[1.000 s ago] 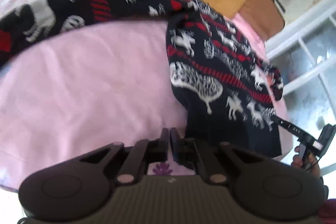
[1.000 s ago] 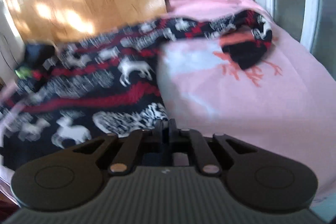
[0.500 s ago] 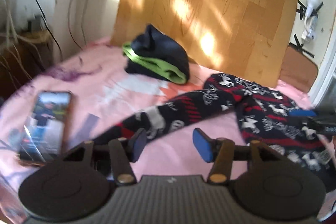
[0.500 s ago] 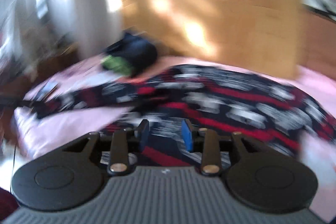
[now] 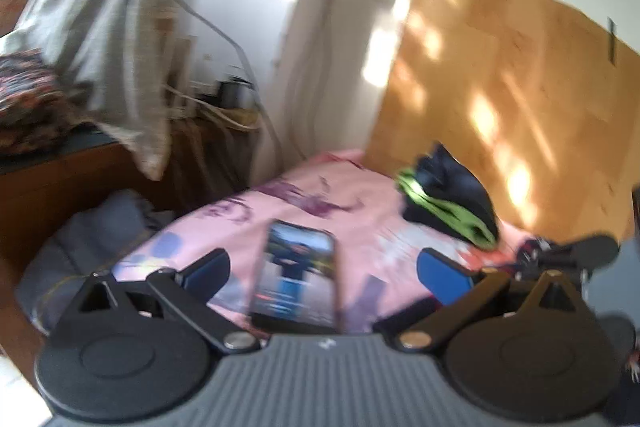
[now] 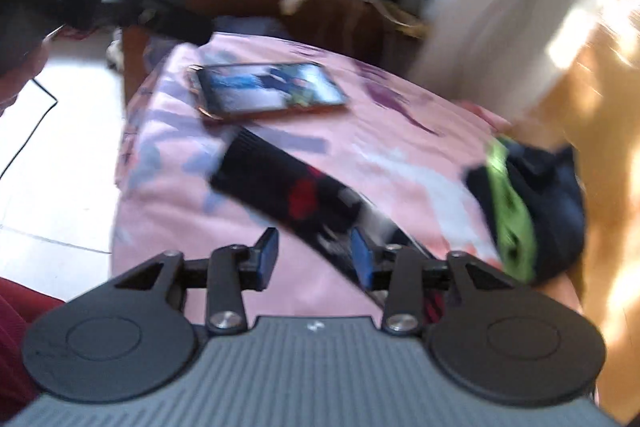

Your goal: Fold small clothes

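A black sweater with red and white patterns lies on the pink bedsheet [image 6: 168, 187]; its sleeve [image 6: 288, 187] stretches toward the bed's left edge in the right wrist view. My right gripper [image 6: 314, 259] is open, empty, just above the sleeve. My left gripper [image 5: 324, 271] is wide open and empty over the bed's left end; the sweater is almost out of its view. The other gripper shows dark at the right edge [image 5: 576, 251] of the left wrist view.
A phone [image 5: 296, 275] with a lit screen lies on the sheet, also in the right wrist view [image 6: 268, 91]. A folded black and green garment [image 5: 448, 199] sits by the wooden board [image 5: 520, 87]. A wooden cabinet [image 5: 60, 187] stands left of the bed.
Both grippers have opened from shut and let go of the sweater. Both have swung left toward the bed's phone end; the left one has opened wider since half a second ago.
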Motion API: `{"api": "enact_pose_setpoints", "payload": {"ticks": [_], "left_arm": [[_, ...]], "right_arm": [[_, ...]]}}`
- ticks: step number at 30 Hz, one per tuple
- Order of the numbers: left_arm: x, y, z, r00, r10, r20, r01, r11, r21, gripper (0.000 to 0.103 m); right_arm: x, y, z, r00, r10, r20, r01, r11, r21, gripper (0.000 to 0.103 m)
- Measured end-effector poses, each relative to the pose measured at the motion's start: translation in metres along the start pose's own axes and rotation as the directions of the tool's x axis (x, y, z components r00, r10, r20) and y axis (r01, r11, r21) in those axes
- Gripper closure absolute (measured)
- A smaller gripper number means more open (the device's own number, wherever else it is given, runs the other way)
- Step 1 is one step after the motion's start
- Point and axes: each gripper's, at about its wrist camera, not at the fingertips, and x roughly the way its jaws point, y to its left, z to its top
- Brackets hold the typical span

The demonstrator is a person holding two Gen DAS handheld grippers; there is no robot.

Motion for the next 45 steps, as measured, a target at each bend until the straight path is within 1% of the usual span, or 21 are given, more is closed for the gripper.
{"api": "enact_pose_setpoints", "payload": {"ticks": [3, 6, 8, 12, 15, 18, 20, 22, 24, 25, 28, 30, 33, 35, 37, 39, 40, 41, 42, 43, 45], "left_arm": [[-0.003, 0.018, 0.005, 0.999, 0.04, 0.022, -0.039, 0.999, -0.038, 0.0], [-0.003, 0.028, 0.008, 0.998, 0.052, 0.023, -0.05, 0.996, -0.073, 0.0], [-0.003, 0.032, 0.01, 0.999, 0.049, 0.02, -0.047, 0.995, -0.093, 0.0], [0.002, 0.035, 0.015, 0.998, 0.067, -0.003, -0.067, 0.992, -0.104, 0.0], [0.012, 0.033, 0.02, 0.998, 0.057, -0.035, -0.062, 0.989, -0.135, 0.0], [0.02, 0.023, 0.023, 0.999, 0.01, -0.03, -0.015, 0.986, -0.163, 0.0], [0.025, 0.009, 0.027, 1.0, -0.012, -0.015, 0.01, 0.988, -0.151, 0.0], [0.034, -0.01, 0.031, 0.999, -0.048, -0.008, 0.047, 0.99, -0.136, 0.0], [0.046, -0.029, 0.037, 0.995, -0.098, -0.009, 0.096, 0.988, -0.124, 0.0], [0.054, -0.04, 0.04, 0.991, -0.131, -0.009, 0.129, 0.984, -0.12, 0.0], [0.078, -0.085, 0.051, 0.972, -0.235, -0.012, 0.233, 0.968, -0.087, 0.0], [0.094, -0.126, 0.056, 0.944, -0.327, -0.037, 0.325, 0.945, -0.046, 0.0], [0.111, -0.2, 0.053, 0.875, -0.474, -0.096, 0.48, 0.876, 0.049, 0.0], [0.117, -0.25, 0.042, 0.803, -0.577, -0.148, 0.593, 0.798, 0.109, 0.0], [0.123, -0.297, 0.027, 0.704, -0.678, -0.21, 0.708, 0.693, 0.136, 0.0], [0.134, -0.333, 0.014, 0.625, -0.74, -0.25, 0.778, 0.617, 0.12, 0.0], [0.143, -0.352, 0.008, 0.596, -0.758, -0.266, 0.799, 0.591, 0.108, 0.0], [0.15, -0.367, 0.002, 0.582, -0.765, -0.276, 0.81, 0.575, 0.113, 0.0], [0.16, -0.383, -0.004, 0.593, -0.755, -0.279, 0.803, 0.581, 0.133, 0.0], [0.172, -0.398, -0.011, 0.629, -0.726, -0.278, 0.775, 0.611, 0.158, 0.0], [0.202, -0.418, -0.023, 0.719, -0.637, -0.278, 0.691, 0.698, 0.189, 0.001]], "right_arm": [[0.012, 0.017, 0.012, 0.999, 0.046, -0.001, -0.046, 0.997, -0.065, 0.035], [0.029, 0.028, 0.018, 1.0, -0.008, -0.021, 0.006, 0.994, -0.106, 0.035], [0.032, 0.02, 0.024, 0.998, -0.009, -0.061, 0.004, 0.997, -0.073, 0.096], [-0.004, -0.022, 0.047, 0.996, -0.069, 0.053, 0.063, 0.993, 0.101, 0.098], [-0.057, -0.077, 0.076, 0.973, -0.149, 0.179, 0.097, 0.957, 0.272, 0.098], [-0.118, -0.135, 0.092, 0.922, -0.283, 0.263, 0.162, 0.901, 0.403, 0.098], [-0.156, -0.175, 0.092, 0.874, -0.387, 0.294, 0.209, 0.845, 0.492, 0.098], [-0.192, -0.22, 0.077, 0.816, -0.493, 0.301, 0.239, 0.763, 0.601, 0.098], [-0.219, -0.25, 0.067, 0.77, -0.571, 0.285, 0.26, 0.689, 0.677, 0.098], [-0.237, -0.267, 0.053, 0.738, -0.62, 0.265, 0.272, 0.634, 0.724, 0.098], [-0.274, -0.297, 0.019, 0.684, -0.699, 0.208, 0.286, 0.52, 0.805, 0.098], [-0.292, -0.307, -0.001, 0.659, -0.731, 0.177, 0.29, 0.465, 0.837, 0.098], [-0.313, -0.321, -0.031, 0.641, -0.757, 0.125, 0.286, 0.387, 0.877, 0.098], [-0.314, -0.32, -0.033, 0.642, -0.758, 0.113, 0.285, 0.373, 0.883, 0.098], [-0.314, -0.321, -0.04, 0.648, -0.755, 0.103, 0.289, 0.369, 0.883, 0.098], [-0.313, -0.318, -0.041, 0.651, -0.751, 0.107, 0.295, 0.38, 0.877, 0.098], [-0.314, -0.315, -0.042, 0.652, -0.75, 0.111, 0.295, 0.386, 0.874, 0.098], [-0.318, -0.311, -0.043, 0.653, -0.749, 0.115, 0.293, 0.39, 0.873, 0.098], [-0.323, -0.308, -0.047, 0.654, -0.746, 0.121, 0.286, 0.393, 0.874, 0.098], [-0.326, -0.309, -0.045, 0.655, -0.745, 0.126, 0.282, 0.395, 0.874, 0.098], [-0.341, -0.297, -0.045, 0.649, -0.749, 0.136, 0.276, 0.398, 0.875, 0.098]]}}
